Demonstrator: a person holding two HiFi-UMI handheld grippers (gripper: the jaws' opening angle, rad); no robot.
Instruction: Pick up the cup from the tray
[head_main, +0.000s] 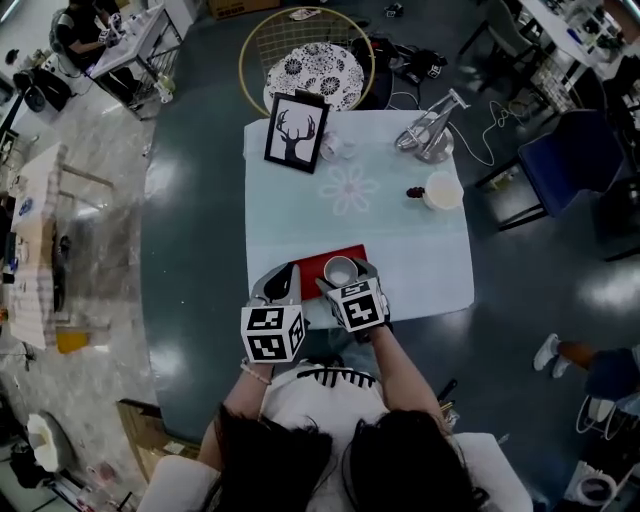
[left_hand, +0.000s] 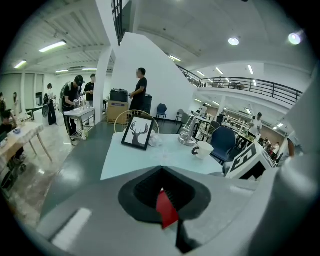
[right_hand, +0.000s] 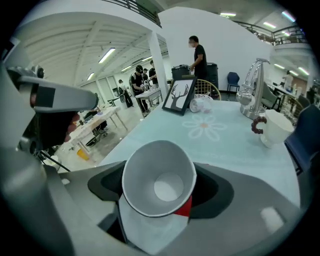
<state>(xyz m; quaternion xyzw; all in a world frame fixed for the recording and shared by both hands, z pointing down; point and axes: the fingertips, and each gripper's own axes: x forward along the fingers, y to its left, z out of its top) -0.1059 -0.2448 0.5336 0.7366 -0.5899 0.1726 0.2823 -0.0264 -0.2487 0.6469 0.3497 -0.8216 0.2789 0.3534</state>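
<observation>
Because the cup (head_main: 340, 271) stands on the red tray (head_main: 311, 262) at the 6 o'clock edge of the table (head_main: 410, 240), the right hand-held gripper (head_main: 346, 277) brackets it, jaws part-open, close to its wall without evident squeeze. The left hand-held gripper (head_main: 288, 279), at the tray's 9 o'clock, is closed on the tray edge, probably steadying it.

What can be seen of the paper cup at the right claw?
The cup is white paper with a rolled rim, wider at the mouth than at the base, and empty. It stands upright on the red tray, between the jaws of the right claw; whether they press it is unclear.
</observation>
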